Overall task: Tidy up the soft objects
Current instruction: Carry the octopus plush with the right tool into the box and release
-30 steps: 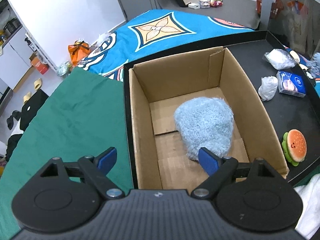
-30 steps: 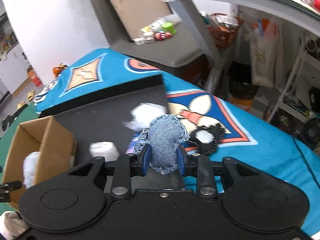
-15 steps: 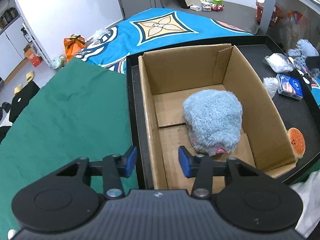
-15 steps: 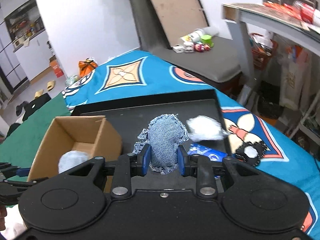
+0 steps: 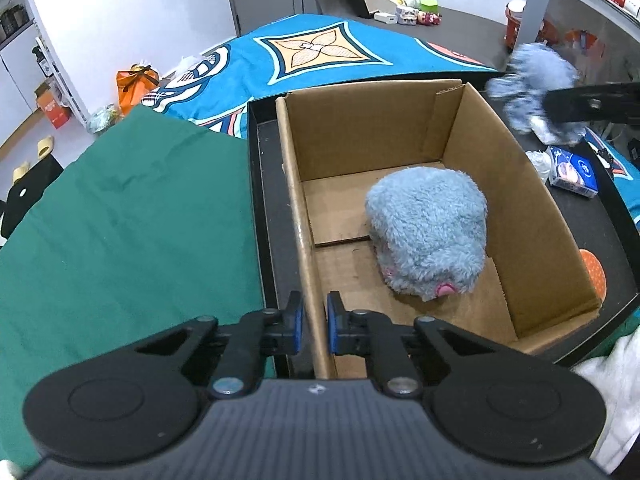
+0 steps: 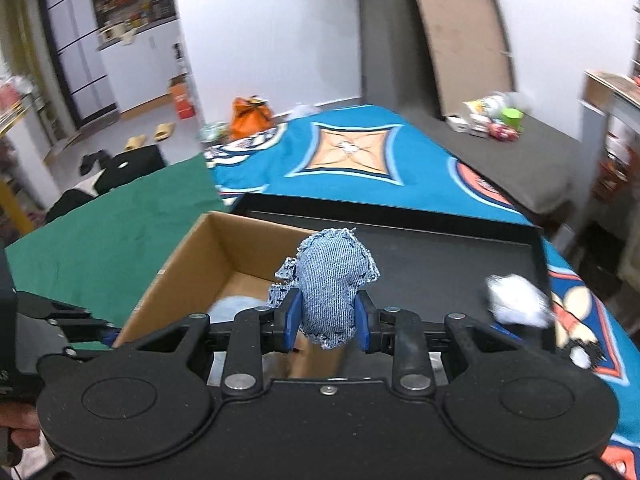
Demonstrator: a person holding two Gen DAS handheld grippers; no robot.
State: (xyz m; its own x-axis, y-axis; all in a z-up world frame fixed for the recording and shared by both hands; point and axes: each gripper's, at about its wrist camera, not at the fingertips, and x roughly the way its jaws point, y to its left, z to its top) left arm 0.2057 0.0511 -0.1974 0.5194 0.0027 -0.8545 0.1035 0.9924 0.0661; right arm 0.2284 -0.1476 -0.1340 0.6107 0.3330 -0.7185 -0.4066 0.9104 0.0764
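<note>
The cardboard box (image 5: 472,128) stands in a black tray (image 5: 264,184) and holds one fluffy light-blue plush (image 5: 428,232). The left gripper (image 5: 315,330) has just closed on the box's left wall. The right gripper (image 6: 326,316) clenches a denim pouch (image 6: 330,284) above the box. No writing is readable.

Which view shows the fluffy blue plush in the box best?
The left wrist view: the fluffy blue plush lies whole and sharp on the floor of the cardboard box. In the right wrist view only a blurred pale sliver shows, behind the denim pouch and the right gripper.
</note>
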